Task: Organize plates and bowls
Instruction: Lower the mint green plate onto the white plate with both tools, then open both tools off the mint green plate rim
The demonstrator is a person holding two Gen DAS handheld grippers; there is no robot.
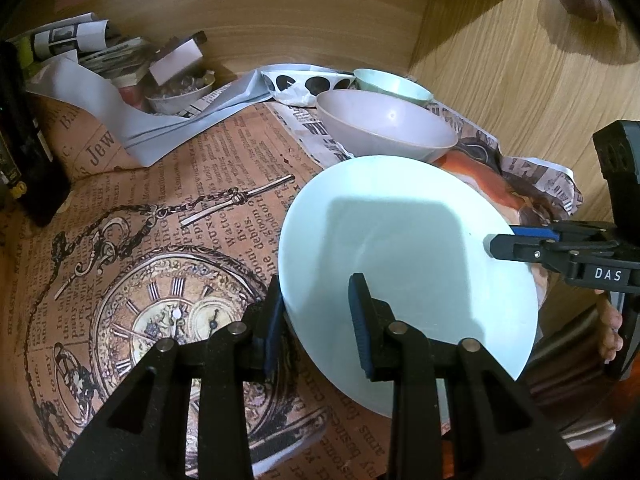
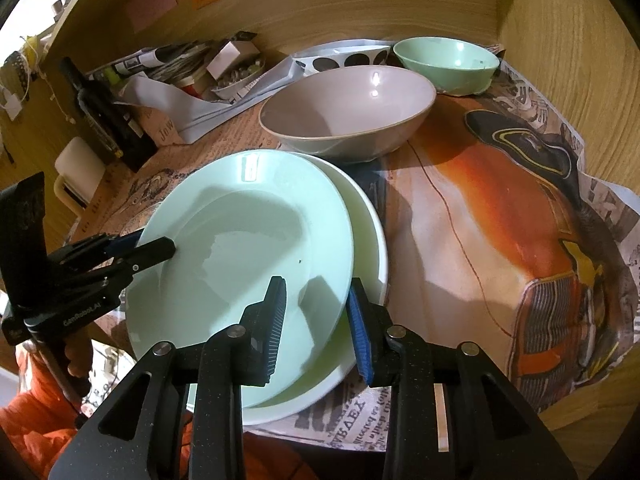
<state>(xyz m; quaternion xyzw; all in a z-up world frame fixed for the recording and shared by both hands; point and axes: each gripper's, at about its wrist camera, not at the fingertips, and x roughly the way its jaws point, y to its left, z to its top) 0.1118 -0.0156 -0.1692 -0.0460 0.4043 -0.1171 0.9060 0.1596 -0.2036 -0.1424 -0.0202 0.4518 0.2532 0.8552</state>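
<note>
A pale green plate [image 1: 400,248] [image 2: 240,248] is held at two opposite edges. My left gripper [image 1: 316,300] [image 2: 160,246] is shut on its left rim, one finger above and one below. My right gripper [image 2: 316,300] [image 1: 500,240] is shut on its right rim the same way. The green plate lies offset over a cream plate [image 2: 372,240] that rests on the printed paper. Whether the two plates touch I cannot tell. Behind them stand a wide grey bowl [image 1: 384,124] [image 2: 348,112] and a smaller green bowl [image 1: 392,84] [image 2: 444,60] in the back right corner.
Wooden walls close the back and right side. A dark bottle [image 2: 108,116] stands at the left. At the back left sit crumpled papers [image 1: 84,40] and a small bowl of bits [image 1: 180,92]. A hand [image 2: 76,356] grips the left gripper's handle.
</note>
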